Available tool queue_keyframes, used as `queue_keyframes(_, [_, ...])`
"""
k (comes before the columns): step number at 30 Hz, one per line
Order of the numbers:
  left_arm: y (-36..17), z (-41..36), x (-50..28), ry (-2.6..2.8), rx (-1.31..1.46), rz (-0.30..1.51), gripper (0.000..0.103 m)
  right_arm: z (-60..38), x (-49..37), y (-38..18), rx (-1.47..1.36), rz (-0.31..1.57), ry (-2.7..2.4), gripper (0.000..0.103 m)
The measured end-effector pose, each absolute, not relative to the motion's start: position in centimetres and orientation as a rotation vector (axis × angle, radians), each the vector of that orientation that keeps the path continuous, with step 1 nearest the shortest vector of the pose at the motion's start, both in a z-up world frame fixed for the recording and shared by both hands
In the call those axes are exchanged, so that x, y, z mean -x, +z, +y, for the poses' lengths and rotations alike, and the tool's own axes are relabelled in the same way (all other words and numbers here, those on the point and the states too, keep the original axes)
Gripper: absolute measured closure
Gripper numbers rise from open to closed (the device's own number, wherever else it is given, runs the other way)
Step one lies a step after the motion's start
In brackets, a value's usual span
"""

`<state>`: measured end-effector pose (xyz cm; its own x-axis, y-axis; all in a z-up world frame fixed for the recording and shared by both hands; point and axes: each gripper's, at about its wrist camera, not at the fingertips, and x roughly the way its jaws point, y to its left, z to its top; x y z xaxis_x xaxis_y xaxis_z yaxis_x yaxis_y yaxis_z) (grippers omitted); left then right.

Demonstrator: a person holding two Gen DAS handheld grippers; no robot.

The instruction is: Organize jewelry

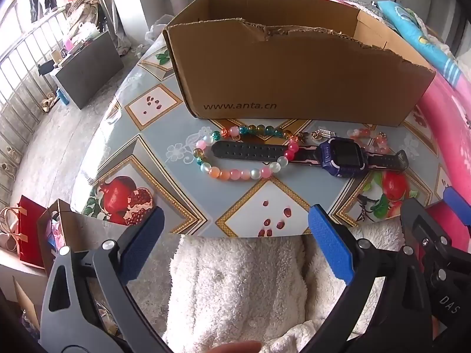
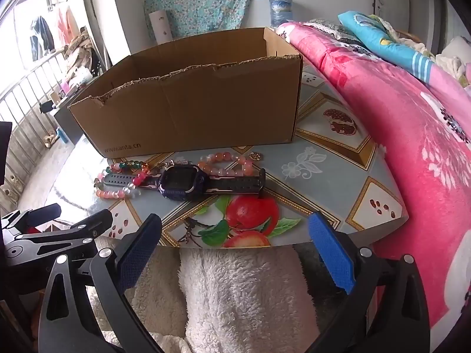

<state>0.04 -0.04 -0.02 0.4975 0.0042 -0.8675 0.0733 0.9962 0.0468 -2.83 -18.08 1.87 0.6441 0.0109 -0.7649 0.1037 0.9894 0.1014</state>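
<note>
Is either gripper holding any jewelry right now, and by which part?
Nothing is held. The left gripper and right gripper are both open and empty.

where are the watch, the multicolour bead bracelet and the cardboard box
watch (image 1: 341,154): left wrist view, on its dark screen
multicolour bead bracelet (image 1: 234,174): left wrist view, on a near-side bead
cardboard box (image 2: 191,117): right wrist view, on its front wall

The near strip of the worktop (image 1: 164,158) lies bare between its front edge and the watch (image 1: 338,156) and beads (image 1: 235,173). Behind them the box (image 1: 294,88) walls off the back, its top open. A pink blanket (image 2: 412,147) crowds the right edge.
</note>
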Motion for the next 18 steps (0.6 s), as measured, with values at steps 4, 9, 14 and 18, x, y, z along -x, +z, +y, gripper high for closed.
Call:
queue_keyframes(4, [-0.2, -0.03, 0.05, -0.047, -0.085, 1.044, 0.009, -17.94, 2.81, 1.77, -0.141, 0.878, -0.049, 0.005])
queue_keyframes(9, [-0.43, -0.18, 0.02, -0.051, -0.08, 1.046, 0.009, -18.05, 2.8, 1.89, -0.138, 0.873, -0.061, 0.005])
queue_keyframes(14, [-0.59, -0.33, -0.05, -0.051, -0.082, 1.048, 0.009, -18.36, 2.62, 1.89, -0.141, 0.878, -0.06, 0.005])
queue_keyframes(18, [-0.24, -0.48, 0.29, -0.052, -0.083, 1.049, 0.009, -18.5, 2.67, 2.21, -0.14, 0.878, -0.065, 0.005])
